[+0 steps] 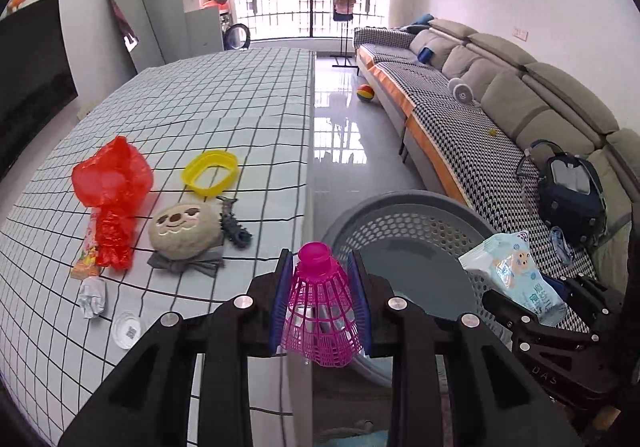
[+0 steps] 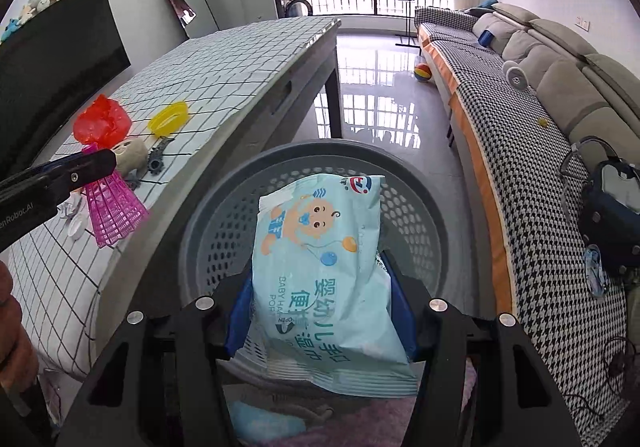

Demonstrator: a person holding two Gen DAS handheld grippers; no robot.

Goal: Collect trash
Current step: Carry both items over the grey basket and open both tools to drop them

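My left gripper [image 1: 320, 303] is shut on a pink plastic shuttlecock [image 1: 319, 307], held at the table's right edge; it also shows in the right wrist view [image 2: 114, 209]. My right gripper [image 2: 320, 311] is shut on a light blue baby-wipes pack [image 2: 324, 271], held over the grey perforated basket [image 2: 216, 215]. The pack [image 1: 516, 275] and basket [image 1: 400, 223] also show in the left wrist view. On the checked table [image 1: 200, 95] lie a red plastic bag [image 1: 112, 191], a snack wrapper [image 1: 86, 259], a crumpled paper [image 1: 93, 297] and a clear lid [image 1: 128, 329].
A yellow ring [image 1: 211, 171], a plush sloth face [image 1: 186, 231] and a dark toy [image 1: 234, 225] lie on the table. A sofa [image 1: 500, 95] with a dark bag [image 1: 570, 195] runs along the right. A ball [image 1: 365, 93] sits on the glossy floor.
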